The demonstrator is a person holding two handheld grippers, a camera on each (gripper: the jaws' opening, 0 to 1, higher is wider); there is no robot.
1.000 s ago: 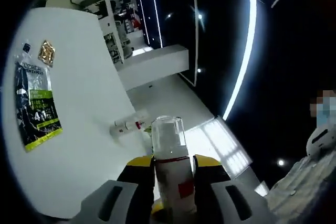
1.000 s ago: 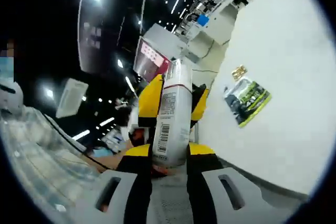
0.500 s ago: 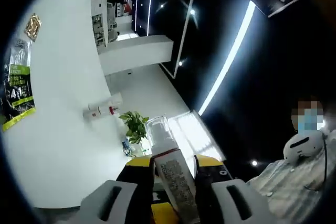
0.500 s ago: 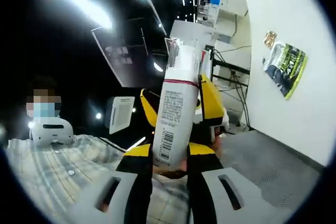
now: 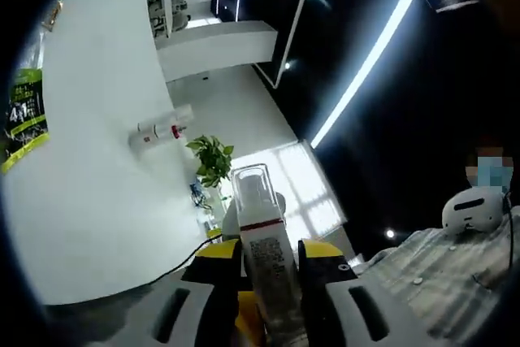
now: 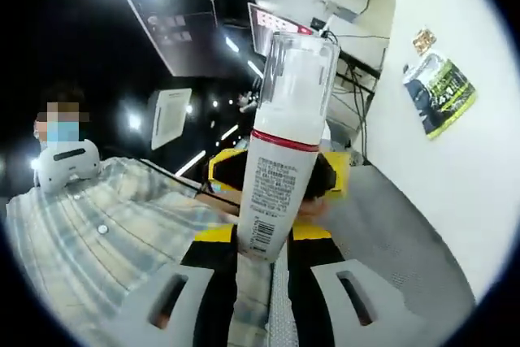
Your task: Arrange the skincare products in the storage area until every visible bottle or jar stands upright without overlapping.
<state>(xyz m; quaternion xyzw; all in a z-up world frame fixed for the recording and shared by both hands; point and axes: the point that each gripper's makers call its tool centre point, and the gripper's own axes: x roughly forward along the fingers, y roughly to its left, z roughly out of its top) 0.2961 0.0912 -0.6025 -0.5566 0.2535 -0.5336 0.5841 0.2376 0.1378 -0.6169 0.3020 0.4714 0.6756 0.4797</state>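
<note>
Jaws of both grippers clamp one barcode-labelled bottle [image 6: 280,168].

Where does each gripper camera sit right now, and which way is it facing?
Left gripper view: rides the left gripper, tilted up past the held pump bottle toward the white table; a plaid sleeve at right.
Right gripper view: rides the right gripper, looking along the same bottle toward the person's plaid shirt.
Shared: bottle, table, green-black sachet.
</note>
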